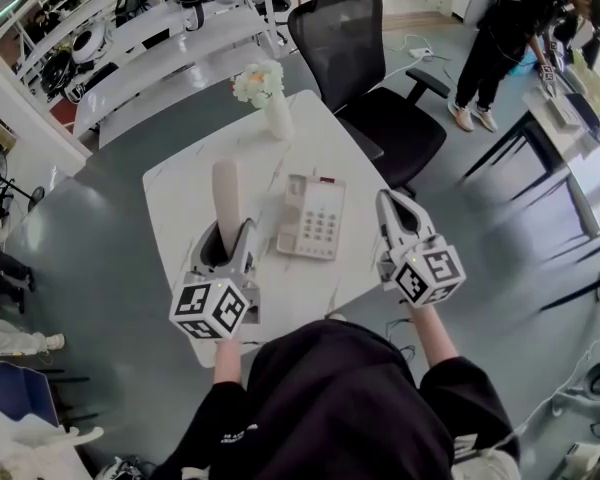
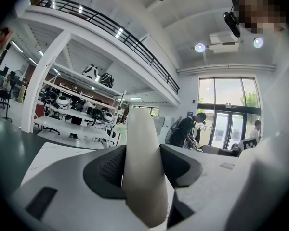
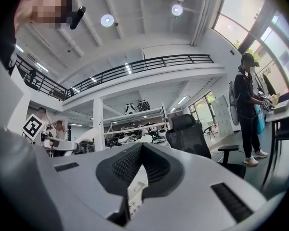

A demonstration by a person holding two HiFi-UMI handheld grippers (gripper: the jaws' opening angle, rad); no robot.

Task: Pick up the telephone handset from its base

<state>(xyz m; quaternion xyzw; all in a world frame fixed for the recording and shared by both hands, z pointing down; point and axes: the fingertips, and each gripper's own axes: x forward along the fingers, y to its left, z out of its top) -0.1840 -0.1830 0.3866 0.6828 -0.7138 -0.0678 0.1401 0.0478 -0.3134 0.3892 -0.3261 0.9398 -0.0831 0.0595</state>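
Observation:
The cream telephone handset (image 1: 227,193) stands off its base, lifted over the left part of the white table (image 1: 175,193). My left gripper (image 1: 232,240) is shut on its lower end. In the left gripper view the handset (image 2: 140,143) fills the gap of that gripper (image 2: 142,172), with both dark pads pressed on its sides. The white base (image 1: 313,218) with its keypad lies flat at the table's middle, its cradle bare. My right gripper (image 1: 386,203) hovers just right of the base, shut on nothing. Its view shows the gripper (image 3: 141,149) with tips meeting and the base's keys (image 3: 135,194) below.
A white vase of pale flowers (image 1: 268,96) stands at the table's far edge. A black office chair (image 1: 372,73) sits behind the table. A person (image 1: 510,33) stands at a desk far right. Shelving (image 1: 140,28) runs along the back left.

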